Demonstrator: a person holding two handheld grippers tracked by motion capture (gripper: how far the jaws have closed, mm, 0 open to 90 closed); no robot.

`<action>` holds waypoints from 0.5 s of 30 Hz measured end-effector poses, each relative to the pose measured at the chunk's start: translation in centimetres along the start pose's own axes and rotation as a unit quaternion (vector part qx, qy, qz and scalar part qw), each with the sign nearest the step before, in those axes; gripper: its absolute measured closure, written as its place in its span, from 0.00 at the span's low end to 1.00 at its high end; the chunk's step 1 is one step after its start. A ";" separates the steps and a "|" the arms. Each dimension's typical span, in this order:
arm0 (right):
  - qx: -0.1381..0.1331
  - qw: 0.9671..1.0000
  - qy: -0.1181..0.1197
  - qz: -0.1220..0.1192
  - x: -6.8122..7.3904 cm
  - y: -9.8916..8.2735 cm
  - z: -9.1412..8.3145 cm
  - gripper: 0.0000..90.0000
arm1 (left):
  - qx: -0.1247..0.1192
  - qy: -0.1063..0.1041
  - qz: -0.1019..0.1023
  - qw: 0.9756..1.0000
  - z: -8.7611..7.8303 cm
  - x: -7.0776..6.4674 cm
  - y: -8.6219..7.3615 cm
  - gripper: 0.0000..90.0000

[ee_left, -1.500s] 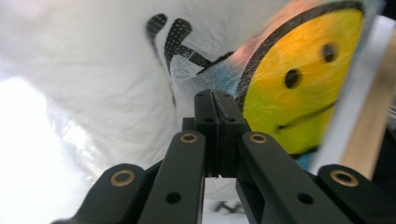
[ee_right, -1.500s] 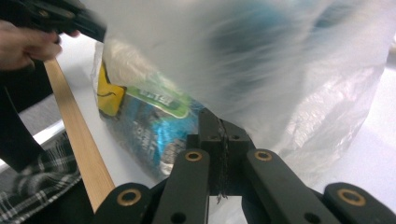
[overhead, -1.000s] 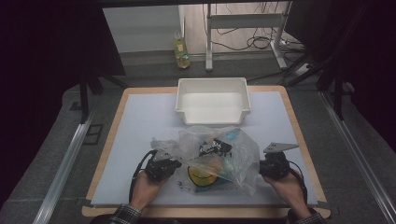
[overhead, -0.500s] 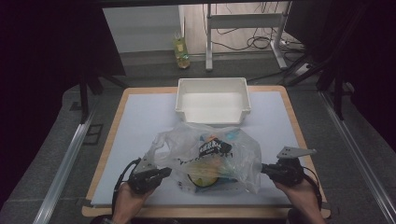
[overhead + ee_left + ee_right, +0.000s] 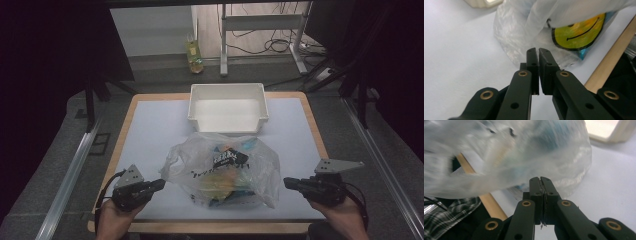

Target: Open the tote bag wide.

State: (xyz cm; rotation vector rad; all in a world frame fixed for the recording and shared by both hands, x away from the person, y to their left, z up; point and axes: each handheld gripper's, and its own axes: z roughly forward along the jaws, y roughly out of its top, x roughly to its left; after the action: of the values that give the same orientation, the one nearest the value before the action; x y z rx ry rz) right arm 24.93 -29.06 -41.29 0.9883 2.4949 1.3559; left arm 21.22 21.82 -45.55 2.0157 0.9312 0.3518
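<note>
Bag (image 5: 222, 172) of snacks sits mid-table, just near of the white bin (image 5: 228, 107), with my left gripper (image 5: 159, 184) pinched on its left edge and my right gripper (image 5: 289, 183) clamped on the film at its right. Film this thin could tear or slip free if I pull unevenly, spilling packets short of the bin.

My left black two-jaw gripper (image 5: 159, 184), at seven o'clock in the high view, carries a grey three-cornered plate and a looping black cable. My right black two-jaw gripper (image 5: 287, 183), at five o'clock, bears the same plate. Brass-ringed screws stud the black jaw links. I wear a checked sleeve (image 5: 447, 212).
</note>
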 end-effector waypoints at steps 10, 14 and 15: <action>-0.013 0.999 0.033 -0.036 3.1 3.4 -1.3 0.96 | -0.028 -0.003 0.021 0.999 -3.8 -0.2 3.6 0.96; -0.008 0.998 0.036 -0.050 3.8 4.0 -0.6 0.96 | -0.044 -0.020 0.027 0.998 -4.3 -1.0 4.6 0.96; -0.003 0.998 0.036 -0.053 3.8 4.2 0.1 0.96 | -0.044 -0.034 0.032 0.998 -4.0 -1.8 4.9 0.96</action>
State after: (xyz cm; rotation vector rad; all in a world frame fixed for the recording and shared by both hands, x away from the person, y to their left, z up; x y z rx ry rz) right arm 24.04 -25.05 -37.34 0.8061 2.5522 1.3898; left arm 20.17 21.19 -39.10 1.9673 0.7972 0.3521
